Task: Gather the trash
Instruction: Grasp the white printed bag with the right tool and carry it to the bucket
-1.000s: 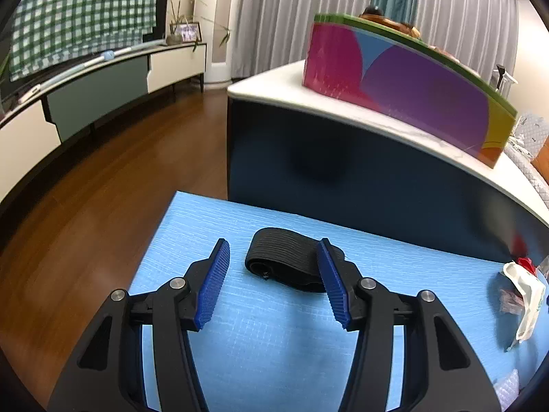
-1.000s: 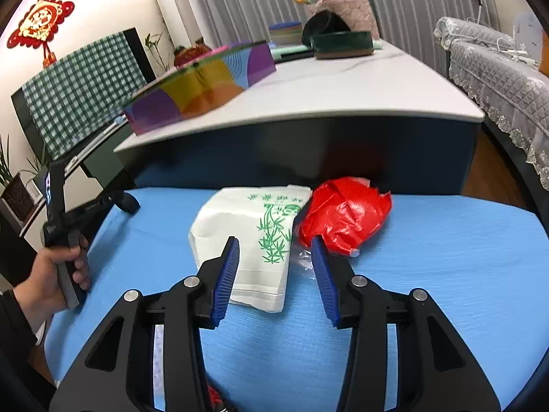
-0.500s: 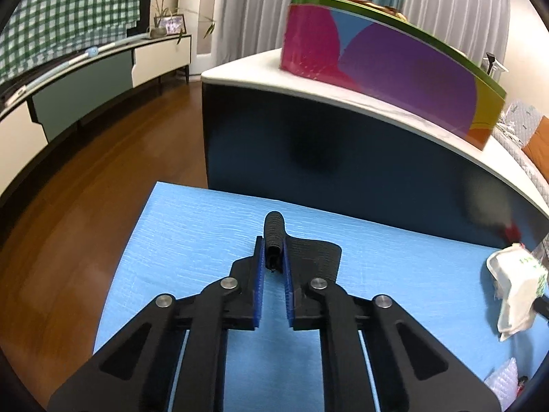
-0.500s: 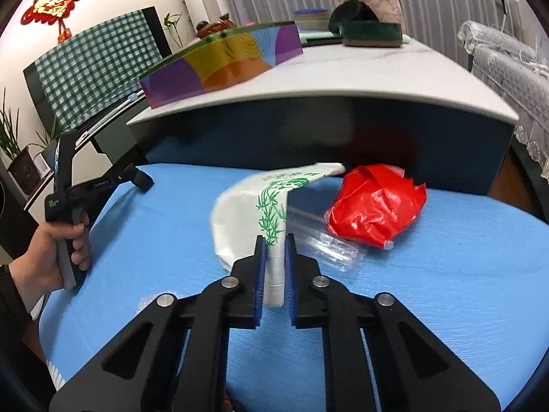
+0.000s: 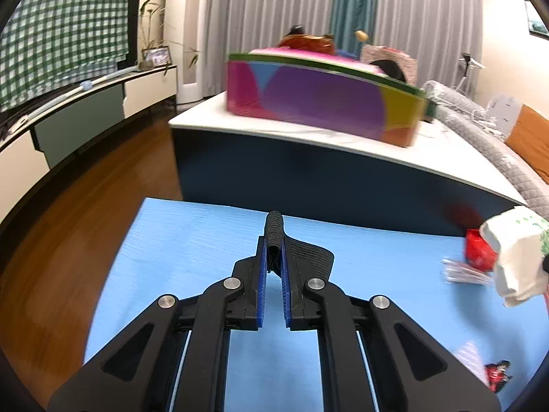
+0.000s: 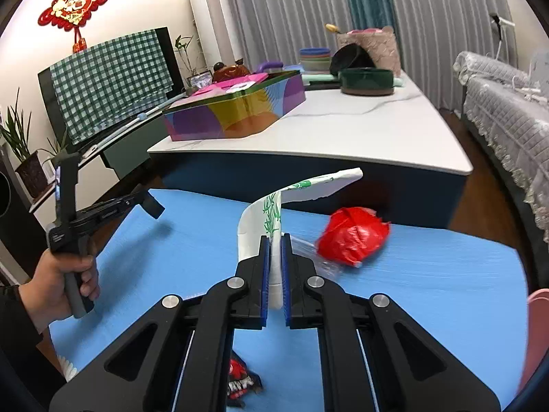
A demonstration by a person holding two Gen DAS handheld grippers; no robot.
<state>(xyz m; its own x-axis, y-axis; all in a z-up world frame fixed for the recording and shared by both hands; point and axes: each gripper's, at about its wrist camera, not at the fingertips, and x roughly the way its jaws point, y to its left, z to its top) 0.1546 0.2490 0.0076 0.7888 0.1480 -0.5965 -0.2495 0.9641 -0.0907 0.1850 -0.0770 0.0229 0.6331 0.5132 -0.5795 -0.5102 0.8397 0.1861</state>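
In the left wrist view my left gripper [image 5: 273, 248] is shut on a black elastic band [image 5: 310, 257], which hangs pinched and folded just above the blue mat [image 5: 192, 240]. In the right wrist view my right gripper [image 6: 274, 257] is shut on a white tissue pack with green bamboo print [image 6: 266, 213]; the pack bends upward off the mat. A crumpled red plastic bag [image 6: 353, 237] and a clear wrapper [image 6: 308, 250] lie just right of it. A hand [image 6: 58, 285] holds the left gripper [image 6: 152, 206] at the mat's left edge.
A small red-and-black wrapper [image 6: 240, 377] lies on the mat near me. Behind the mat stands a low table with a white top [image 6: 343, 137] carrying a colourful box [image 6: 240, 110] and bowls. A pink object [image 6: 535, 336] shows at the right edge. Wooden floor lies to the left.
Both grippers went from open to shut, the left on the black band and the right on the tissue pack. Both have since risen, lifting band and pack off the mat.
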